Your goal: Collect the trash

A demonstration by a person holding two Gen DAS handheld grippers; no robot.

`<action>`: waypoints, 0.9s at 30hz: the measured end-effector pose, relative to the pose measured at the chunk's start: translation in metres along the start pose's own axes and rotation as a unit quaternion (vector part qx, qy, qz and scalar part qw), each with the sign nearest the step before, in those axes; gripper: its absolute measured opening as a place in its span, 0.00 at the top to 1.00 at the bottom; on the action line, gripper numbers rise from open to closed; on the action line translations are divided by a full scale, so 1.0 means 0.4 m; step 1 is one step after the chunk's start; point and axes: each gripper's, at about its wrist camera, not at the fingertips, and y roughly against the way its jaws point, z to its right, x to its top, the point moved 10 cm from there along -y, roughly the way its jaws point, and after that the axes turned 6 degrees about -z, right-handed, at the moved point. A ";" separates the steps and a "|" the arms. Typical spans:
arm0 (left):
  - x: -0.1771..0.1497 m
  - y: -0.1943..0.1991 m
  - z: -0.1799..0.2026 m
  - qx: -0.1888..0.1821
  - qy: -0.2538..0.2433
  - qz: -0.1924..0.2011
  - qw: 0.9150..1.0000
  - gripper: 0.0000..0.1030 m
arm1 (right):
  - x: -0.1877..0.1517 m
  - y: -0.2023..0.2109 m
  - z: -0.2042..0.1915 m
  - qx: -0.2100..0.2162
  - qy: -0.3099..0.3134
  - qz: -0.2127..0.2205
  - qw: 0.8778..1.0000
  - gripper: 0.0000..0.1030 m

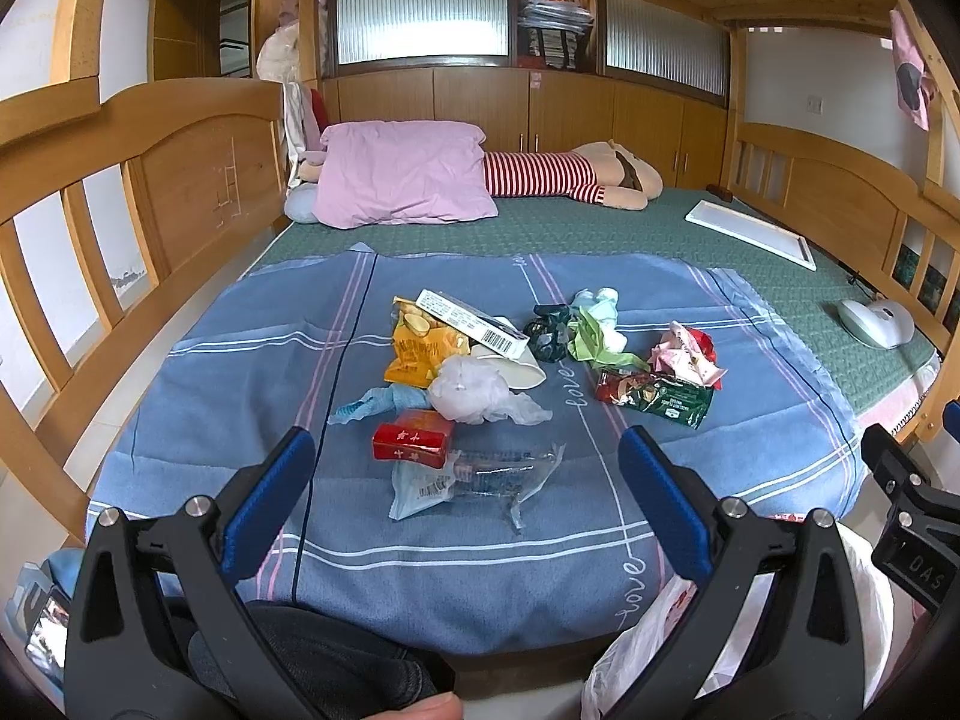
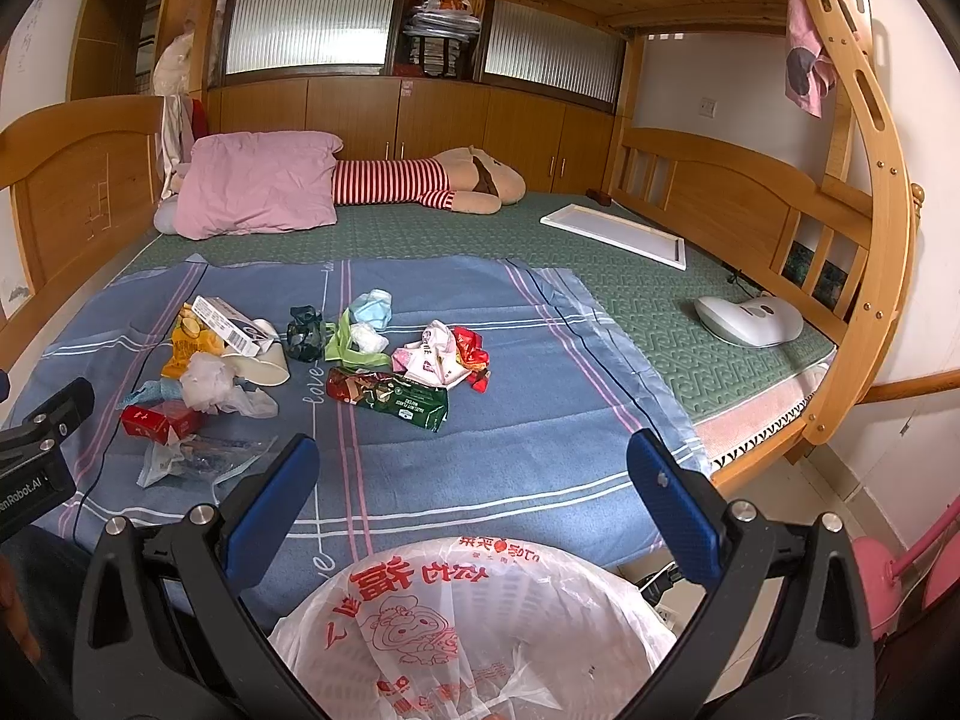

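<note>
— Bag (image 2: pixel 474 618) first, right under the right gripper (image 2: pixel 474 480). It is white plastic with red print, and it sits low between the two blue fingers. Are they holding it?

— No. The jaws are spread wide and nothing is in them. The left gripper (image 1: pixel 468 468) is the same, jaws wide apart, empty, up over the near edge of the blue sheet (image 1: pixel 720 480).

— Where is the trash?

— All on the blue sheet, in two heaps. Closest to the left gripper is a clear wrapper (image 1: pixel 480 480), flat on the sheet. A red box (image 1: pixel 413 443) lies on its far edge.

— And behind the box?

— A white crumpled bag (image 1: pixel 474 393), with a blue scrap (image 1: pixel 378 401) just beside it. Behind those is a yellow chip bag (image 1: pixel 420 348). A long white box (image 1: pixel 474 323) with a bar code lies tilted on top of it, and a white cup (image 1: pixel 516 372) lies on its side next to them.

— What about the other heap?

— It is off to the right. A green and red pack (image 1: pixel 657 399) lies in front. Pink and red wrappers (image 1: pixel 690 354) are just behind it. A dark green wad (image 1: pixel 549 333), a light green wrapper (image 1: pixel 591 339) and a pale blue mask (image 1: pixel 600 300) are bunched together farther back.

— Anything else on the bed?

— A pink pillow (image 1: pixel 402 174) at the far end, well away from the trash
</note>
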 end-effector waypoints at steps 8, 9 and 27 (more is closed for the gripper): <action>-0.001 -0.005 0.002 0.001 0.000 -0.003 1.000 0.02 | -0.010 -0.004 0.000 0.000 0.000 -0.001 1.000 0.03; -0.001 -0.005 0.003 0.002 0.000 -0.003 1.000 0.02 | -0.009 -0.004 0.000 0.000 0.000 -0.001 1.000 0.02; -0.026 -0.042 0.002 0.003 -0.002 -0.022 1.000 0.02 | -0.023 -0.021 0.001 -0.002 0.002 -0.008 1.000 0.02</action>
